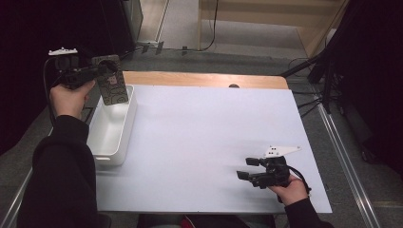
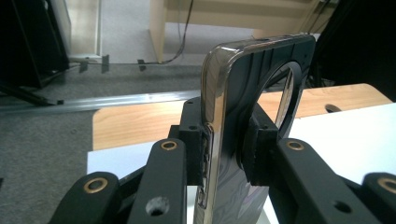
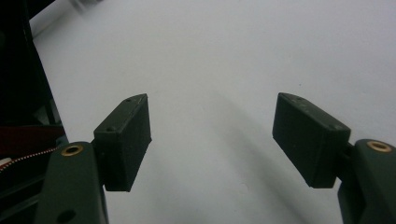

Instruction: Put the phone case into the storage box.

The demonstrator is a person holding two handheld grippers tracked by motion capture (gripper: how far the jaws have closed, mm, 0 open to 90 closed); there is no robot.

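Observation:
My left gripper [image 1: 102, 72] is shut on a patterned phone case [image 1: 113, 86] and holds it upright above the far end of a white bin [image 1: 127, 127] at the table's left side. In the left gripper view the case [image 2: 233, 107] stands edge-on between the two black pads [image 2: 194, 140], showing a glossy rim and a round cut-out. My right gripper [image 1: 247, 169] rests low over the white table cover [image 1: 204, 128] at the near right. Its jaws stand open with nothing between them [image 3: 212, 140].
The bin is long and shallow, and its near part looks bare inside. A strip of wooden tabletop [image 1: 199, 79] runs along the far edge. Cables and dark stands sit on the floor to the right [image 1: 328, 85].

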